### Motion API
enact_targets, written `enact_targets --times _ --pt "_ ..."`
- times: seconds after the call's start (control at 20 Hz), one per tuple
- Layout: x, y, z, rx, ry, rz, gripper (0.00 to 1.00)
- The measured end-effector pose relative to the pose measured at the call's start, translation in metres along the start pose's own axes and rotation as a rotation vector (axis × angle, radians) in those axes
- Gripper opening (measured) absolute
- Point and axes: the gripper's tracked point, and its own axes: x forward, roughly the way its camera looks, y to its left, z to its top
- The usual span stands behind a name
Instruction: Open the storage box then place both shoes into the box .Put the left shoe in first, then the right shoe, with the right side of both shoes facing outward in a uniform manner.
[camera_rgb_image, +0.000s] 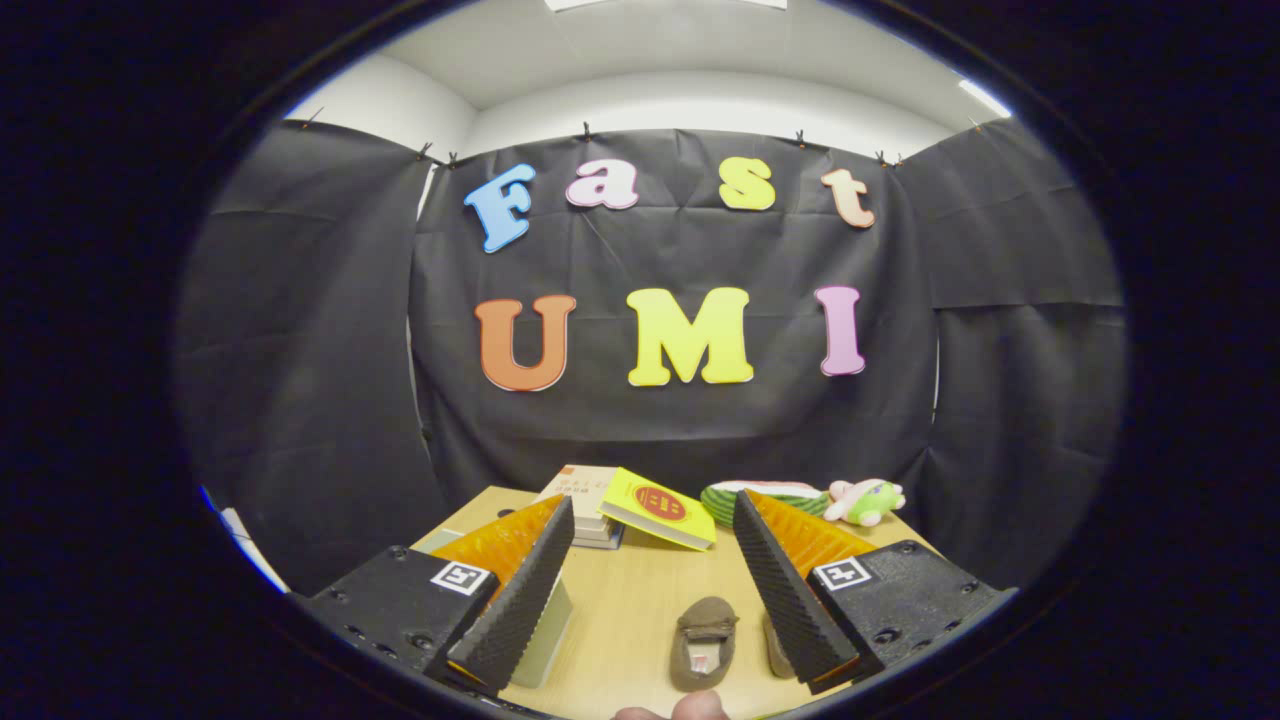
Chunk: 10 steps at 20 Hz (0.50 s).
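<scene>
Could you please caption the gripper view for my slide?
Open gripper above a wooden table, brown suede shoe between its fingers.

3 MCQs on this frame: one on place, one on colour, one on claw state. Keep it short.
1. Where is the brown shoe?
A. on the books
B. on the wooden table between the claw's fingers
C. beside the plush toy

2. What colour is the tilted book leaning on the book stack?
A. yellow
B. blue
C. white

3. What state is the claw in?
A. shut on the shoe
B. shut on a book
C. open, holding nothing

Key: 1 B, the shoe lies on the table in the gap between the fingers. 2 A, its cover is yellow. 3 C, the fingers stand wide apart with nothing pressed between them.
</scene>
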Motion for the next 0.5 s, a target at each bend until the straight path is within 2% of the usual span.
enact_targets --times 0.3,0.5 --pt "0.009 0.021 -0.034 0.061 0.122 0.081 1.00" --pt "0.020 0.045 -0.069 0.120 0.249 0.192 1.00"
